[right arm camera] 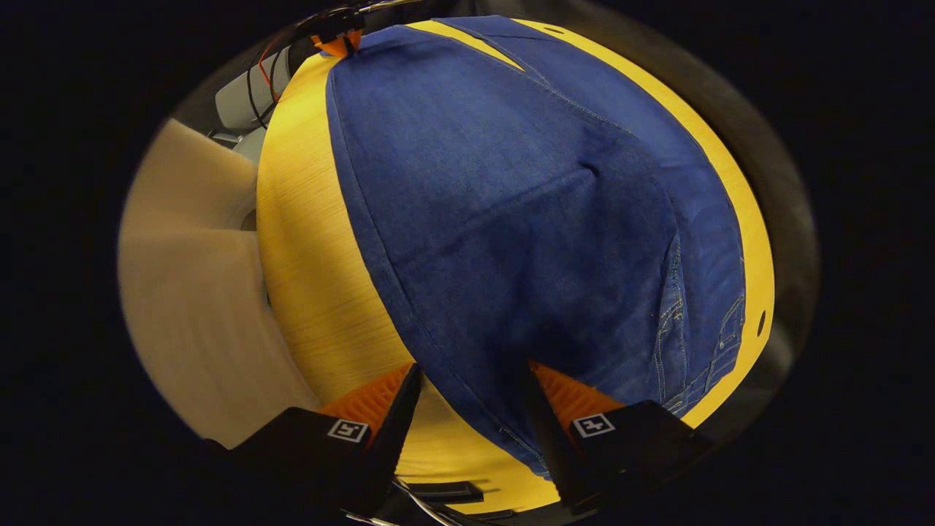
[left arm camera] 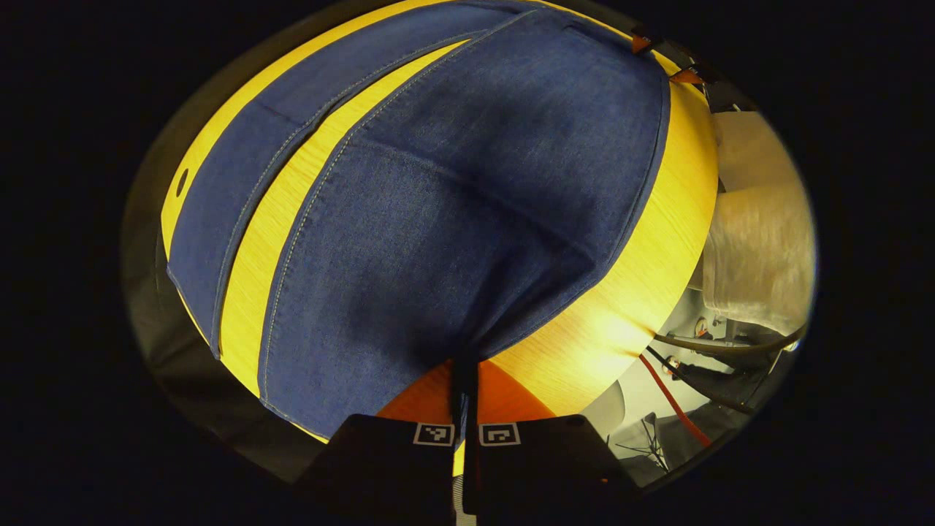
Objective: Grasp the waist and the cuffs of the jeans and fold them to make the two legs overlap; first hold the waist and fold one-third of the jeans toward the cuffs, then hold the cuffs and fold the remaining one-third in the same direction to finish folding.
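Blue jeans (left arm camera: 467, 197) lie spread on the yellow table (left arm camera: 657, 270). One leg runs as a narrow strip along the far left (left arm camera: 234, 190). The wider near part rises in a taut fold to my left gripper (left arm camera: 465, 394), which is shut on the denim edge. In the right gripper view the jeans (right arm camera: 526, 219) cover the table's middle, with pocket stitching (right arm camera: 701, 343) at the right. My right gripper (right arm camera: 471, 409) stands open, its fingers either side of the denim's near edge. The other gripper shows small at the fabric's far end (right arm camera: 336, 33).
A person's pale sleeve (left arm camera: 760, 248) is beside the table's right edge, and blurred at the left in the right gripper view (right arm camera: 190, 292). Cables (left arm camera: 701, 365) hang below the table edge. A bare table strip (right arm camera: 307, 241) runs along the jeans.
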Motion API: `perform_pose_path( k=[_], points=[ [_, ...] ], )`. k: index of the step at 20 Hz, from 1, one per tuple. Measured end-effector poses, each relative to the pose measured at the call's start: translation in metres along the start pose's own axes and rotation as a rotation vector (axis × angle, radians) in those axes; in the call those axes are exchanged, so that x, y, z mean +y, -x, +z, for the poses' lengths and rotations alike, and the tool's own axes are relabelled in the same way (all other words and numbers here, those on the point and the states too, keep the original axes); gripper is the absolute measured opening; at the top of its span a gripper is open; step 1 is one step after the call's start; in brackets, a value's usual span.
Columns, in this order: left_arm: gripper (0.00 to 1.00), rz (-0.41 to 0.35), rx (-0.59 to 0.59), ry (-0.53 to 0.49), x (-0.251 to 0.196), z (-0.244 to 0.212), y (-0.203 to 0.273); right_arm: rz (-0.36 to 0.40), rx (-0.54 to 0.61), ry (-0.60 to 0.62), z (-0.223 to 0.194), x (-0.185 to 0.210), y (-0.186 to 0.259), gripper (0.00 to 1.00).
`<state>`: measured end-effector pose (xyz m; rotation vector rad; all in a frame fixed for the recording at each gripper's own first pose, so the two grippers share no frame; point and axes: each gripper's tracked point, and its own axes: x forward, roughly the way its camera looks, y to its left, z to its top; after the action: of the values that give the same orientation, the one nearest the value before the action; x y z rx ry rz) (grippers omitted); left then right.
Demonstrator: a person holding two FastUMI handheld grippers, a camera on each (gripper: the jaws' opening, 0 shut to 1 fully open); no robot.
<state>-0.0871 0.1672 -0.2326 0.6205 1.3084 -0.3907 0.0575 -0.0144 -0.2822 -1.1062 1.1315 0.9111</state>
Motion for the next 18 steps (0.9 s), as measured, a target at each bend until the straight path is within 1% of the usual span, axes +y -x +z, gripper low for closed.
perform_pose_path(
  k=[3,6,8,9,12,14,15,18],
  points=[
    [0.0,-0.017,0.022,0.008,0.0,0.0,0.001,-0.006,0.018,-0.02,0.002,-0.002,-0.002,0.77],
    [0.0,-0.022,0.019,0.008,0.0,0.001,0.001,-0.02,0.042,-0.057,0.005,-0.005,0.0,0.56],
    [0.0,-0.019,0.001,0.011,-0.001,0.002,0.001,-0.033,0.059,-0.077,0.009,-0.007,0.001,0.34],
    [0.0,-0.016,-0.013,0.011,-0.001,0.002,0.0,-0.04,0.066,-0.086,0.013,-0.009,0.001,0.3],
    [0.0,-0.005,-0.046,-0.001,-0.001,0.003,0.0,-0.092,0.086,-0.132,0.013,-0.013,0.002,0.11],
    [0.0,-0.012,-0.045,-0.007,-0.002,0.002,0.001,-0.129,0.087,-0.141,0.015,-0.013,0.011,0.06],
    [0.0,-0.02,-0.042,-0.01,-0.001,0.001,0.001,-0.141,0.085,-0.136,0.012,-0.015,0.004,0.04],
    [0.0,-0.06,-0.03,-0.006,-0.002,0.0,0.002,-0.177,0.111,-0.161,0.007,-0.02,0.005,0.04]
  ],
)
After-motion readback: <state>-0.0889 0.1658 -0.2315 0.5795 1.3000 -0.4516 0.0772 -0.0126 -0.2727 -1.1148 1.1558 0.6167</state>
